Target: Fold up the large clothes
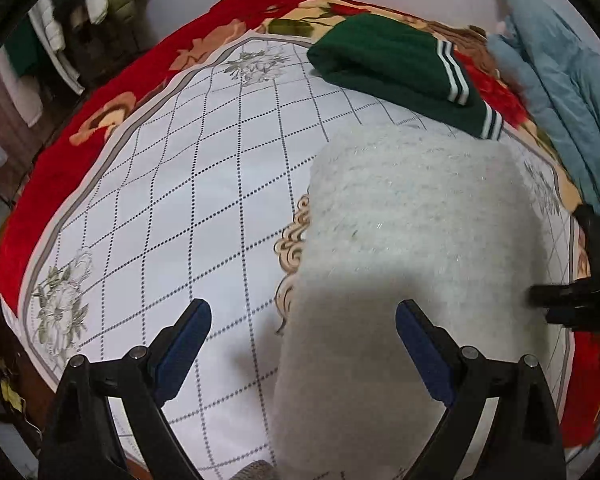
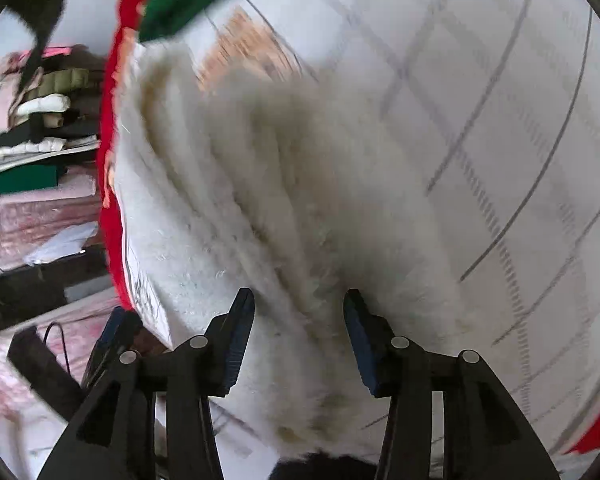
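Plainly, both tools—left tool [image 1: 303, 322] and right tool [image 2: 299, 312]—hung released over the fuzzy white garment [image 1: 412, 240] lying on the bed [image 1: 204, 184]—a shallow pinch might slip off its thick pile.

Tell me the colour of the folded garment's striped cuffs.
White stripes on the dark green garment; clearest in the left wrist view.

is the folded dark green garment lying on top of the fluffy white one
No, in the left wrist view the folded dark green garment with white stripes lies on the checked bedspread beyond the fluffy white garment, apart from it.
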`<move>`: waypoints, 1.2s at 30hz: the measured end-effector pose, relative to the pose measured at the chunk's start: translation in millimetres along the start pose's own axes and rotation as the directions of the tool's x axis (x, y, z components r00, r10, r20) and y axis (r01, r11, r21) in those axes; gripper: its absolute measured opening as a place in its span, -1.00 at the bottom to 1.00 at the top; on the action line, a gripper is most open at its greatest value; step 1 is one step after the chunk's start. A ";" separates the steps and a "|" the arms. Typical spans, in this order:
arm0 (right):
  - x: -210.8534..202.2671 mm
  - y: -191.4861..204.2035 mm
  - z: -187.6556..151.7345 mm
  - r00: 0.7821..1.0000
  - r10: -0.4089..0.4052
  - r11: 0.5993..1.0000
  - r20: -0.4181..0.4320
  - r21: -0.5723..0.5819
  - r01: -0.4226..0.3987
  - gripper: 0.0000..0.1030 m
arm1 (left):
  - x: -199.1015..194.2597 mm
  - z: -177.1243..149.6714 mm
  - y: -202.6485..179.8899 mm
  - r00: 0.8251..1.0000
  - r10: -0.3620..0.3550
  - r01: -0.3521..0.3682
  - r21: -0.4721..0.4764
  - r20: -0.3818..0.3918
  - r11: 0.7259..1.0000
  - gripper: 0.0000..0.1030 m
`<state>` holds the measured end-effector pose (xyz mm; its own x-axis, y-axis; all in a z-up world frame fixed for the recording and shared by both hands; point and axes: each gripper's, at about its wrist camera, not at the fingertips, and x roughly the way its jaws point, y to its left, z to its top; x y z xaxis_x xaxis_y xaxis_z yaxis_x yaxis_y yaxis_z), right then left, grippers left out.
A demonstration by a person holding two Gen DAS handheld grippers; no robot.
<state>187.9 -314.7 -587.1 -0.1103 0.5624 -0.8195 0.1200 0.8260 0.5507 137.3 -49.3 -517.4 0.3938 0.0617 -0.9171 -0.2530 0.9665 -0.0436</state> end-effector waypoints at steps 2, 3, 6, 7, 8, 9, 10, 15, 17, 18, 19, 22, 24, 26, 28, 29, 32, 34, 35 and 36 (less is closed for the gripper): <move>-22.5 9.0 2.0 0.996 0.047 0.999 0.070 -0.009 -0.046 0.34 | 2.2 6.6 1.8 1.000 0.006 -0.006 -0.009 0.008 1.000 0.83; -32.3 13.6 7.0 0.991 0.071 0.997 0.116 -0.005 -0.071 0.52 | 3.1 10.5 1.9 1.000 0.003 -0.003 -0.011 0.014 1.000 0.83; -34.3 15.2 31.7 0.982 0.121 0.993 0.143 -0.013 -0.120 0.54 | 6.7 17.2 0.1 1.000 0.017 -0.017 -0.003 0.016 1.000 0.83; -25.9 19.0 44.5 0.982 0.147 0.989 0.122 -0.022 -0.146 0.54 | 8.1 19.4 -0.9 1.000 0.015 -0.015 -0.001 0.015 1.000 0.83; -15.7 22.1 56.6 0.982 0.163 0.987 0.095 -0.023 -0.161 0.54 | 10.1 22.1 -1.8 1.000 0.018 -0.018 -0.002 0.012 1.000 0.83; -5.3 25.6 66.0 0.982 0.173 0.985 0.073 -0.017 -0.172 0.54 | 11.6 24.6 -2.6 1.000 0.026 -0.026 -0.003 0.008 1.000 0.83; 6.3 28.7 74.5 0.979 0.196 0.980 0.049 -0.018 -0.196 0.47 | 12.9 27.0 -2.9 1.000 0.027 -0.027 -0.004 0.007 1.000 0.83; 27.1 53.4 84.4 0.997 0.022 0.999 0.075 -0.047 -0.019 -0.62 | 20.7 32.3 -5.1 0.999 0.052 -0.052 0.013 -0.012 0.999 0.83; 35.5 27.0 85.6 0.992 -0.087 0.996 0.088 0.031 0.084 -0.62 | 28.4 31.9 -6.1 0.997 0.063 -0.062 0.019 -0.041 0.998 0.83; 37.4 16.1 88.0 0.990 -0.108 0.993 0.086 0.049 0.104 -0.62 | 31.7 31.5 -5.4 0.996 0.065 -0.064 0.019 -0.057 0.998 0.83; 43.3 10.4 91.0 0.991 -0.108 0.993 0.077 0.052 0.104 -0.61 | 32.3 31.5 -4.6 0.996 0.064 -0.063 0.017 -0.064 0.998 0.83; 35.7 20.1 97.8 0.996 -0.068 0.998 0.049 0.020 0.068 -0.43 | 26.1 33.0 -1.2 0.997 0.041 -0.041 0.003 -0.067 0.999 0.83; 24.6 29.0 94.9 0.998 -0.029 1.000 0.047 -0.004 0.029 -0.15 | 20.2 35.9 0.5 0.998 0.026 -0.026 -0.001 -0.063 1.000 0.83; 4.6 37.1 80.7 0.997 -0.003 0.999 0.073 -0.032 0.006 0.24 | 15.5 39.2 2.0 0.998 0.014 -0.014 -0.002 -0.063 1.000 0.83; -12.5 38.6 66.2 0.991 -0.020 0.997 0.131 -0.069 0.029 0.65 | 14.4 42.8 3.9 0.998 -0.010 0.010 -0.008 -0.068 1.000 0.83; -19.6 37.0 57.2 0.987 -0.025 0.996 0.158 -0.085 0.039 0.72 | 16.1 43.8 5.4 0.997 -0.035 0.034 -0.015 -0.072 0.999 0.83; -31.2 5.6 33.1 0.988 0.013 0.999 0.152 -0.046 -0.006 0.86 | 29.6 45.9 7.7 0.986 -0.132 0.128 -0.041 -0.098 0.991 0.83; -30.6 -22.8 20.0 0.988 0.039 0.999 0.150 0.010 -0.040 1.00 | 45.5 46.5 3.8 0.966 -0.219 0.216 -0.039 -0.140 0.976 0.83; -25.2 -36.9 15.7 0.989 0.061 0.997 0.135 0.028 -0.066 1.00 | 53.3 46.5 -0.3 0.955 -0.247 0.246 -0.032 -0.165 0.969 0.83; -18.7 -43.4 14.7 0.990 0.072 0.996 0.121 0.038 -0.077 1.00 | 62.5 45.8 -5.2 0.939 -0.283 0.283 -0.024 -0.195 0.959 0.83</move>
<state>199.2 -361.5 -598.0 0.0192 0.6117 -0.7908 0.1658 0.7781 0.6059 203.7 -39.0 -556.4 0.2685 -0.2639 -0.9264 -0.1525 0.9380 -0.3114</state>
